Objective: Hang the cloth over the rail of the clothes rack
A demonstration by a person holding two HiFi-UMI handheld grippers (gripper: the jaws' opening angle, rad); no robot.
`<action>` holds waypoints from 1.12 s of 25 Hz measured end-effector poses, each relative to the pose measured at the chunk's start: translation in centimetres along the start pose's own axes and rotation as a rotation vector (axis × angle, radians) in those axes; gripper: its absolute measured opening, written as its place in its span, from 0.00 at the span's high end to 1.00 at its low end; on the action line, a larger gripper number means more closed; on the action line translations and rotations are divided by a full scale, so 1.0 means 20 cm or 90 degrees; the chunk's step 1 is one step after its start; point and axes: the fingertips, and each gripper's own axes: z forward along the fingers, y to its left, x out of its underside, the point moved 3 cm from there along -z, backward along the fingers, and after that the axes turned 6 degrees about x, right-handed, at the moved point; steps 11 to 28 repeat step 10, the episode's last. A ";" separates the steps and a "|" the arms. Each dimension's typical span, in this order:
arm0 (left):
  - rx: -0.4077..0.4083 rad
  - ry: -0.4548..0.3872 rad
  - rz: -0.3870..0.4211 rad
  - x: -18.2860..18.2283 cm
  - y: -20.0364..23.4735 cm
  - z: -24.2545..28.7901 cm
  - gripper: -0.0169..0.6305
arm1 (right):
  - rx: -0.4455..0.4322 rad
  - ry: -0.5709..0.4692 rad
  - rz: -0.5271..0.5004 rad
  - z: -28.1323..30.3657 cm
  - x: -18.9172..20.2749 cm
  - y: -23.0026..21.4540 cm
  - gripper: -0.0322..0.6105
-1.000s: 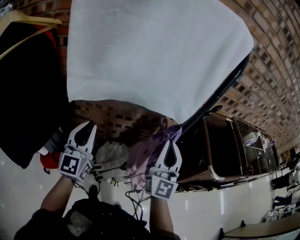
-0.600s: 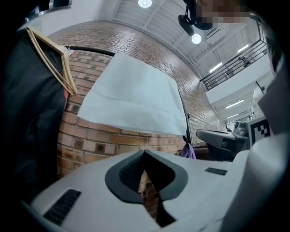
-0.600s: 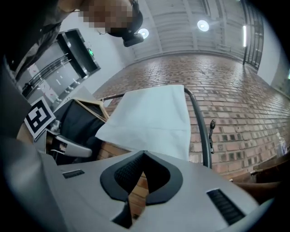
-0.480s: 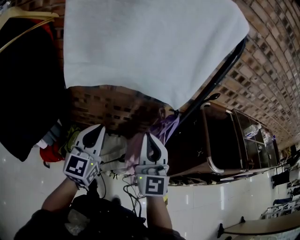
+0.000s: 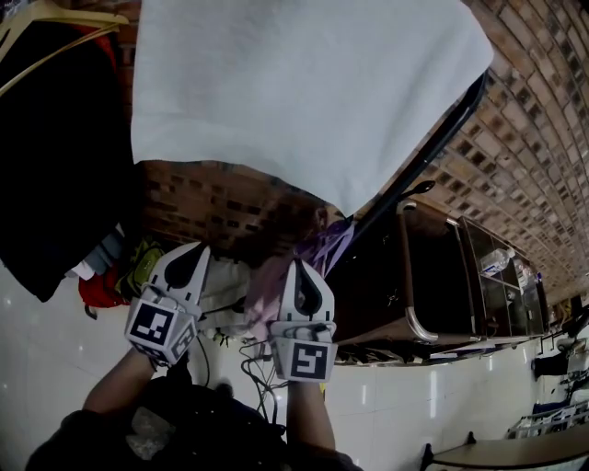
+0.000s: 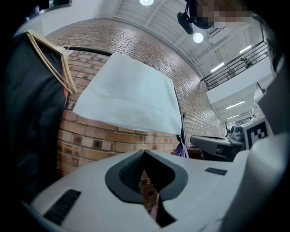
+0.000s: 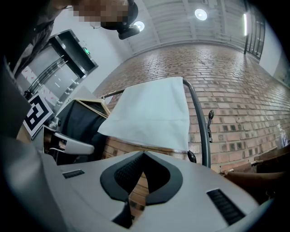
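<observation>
- cloth (image 5: 304, 92) draped over rail (image 5: 433, 156), 12 o'clock in head view.
- left gripper (image 5: 190, 251) and right gripper (image 5: 299, 267), 6 o'clock, both closed, empty, apart from cloth.
- judgement: hang looks done; withdraw low, clear of the hem.

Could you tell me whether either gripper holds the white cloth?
No, the white cloth drapes over the black rail, apart from the shut left gripper and right gripper.

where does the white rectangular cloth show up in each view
Head view: the white rectangular cloth fills the upper middle, up to the top edge.
Left gripper view: the cloth is at centre, above the jaws.
Right gripper view: the cloth is at centre, above the jaws.
Shared landmark: the light wooden hanger, left of the cloth in every view.
</observation>
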 end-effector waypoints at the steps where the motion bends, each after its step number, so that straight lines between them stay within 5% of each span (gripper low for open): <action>1: -0.004 -0.003 0.000 -0.01 0.00 0.00 0.96 | 0.002 0.001 0.001 -0.01 0.00 -0.01 0.91; 28: 0.000 -0.009 0.012 -0.03 -0.06 0.02 0.96 | 0.016 -0.004 -0.004 -0.04 -0.03 -0.08 0.91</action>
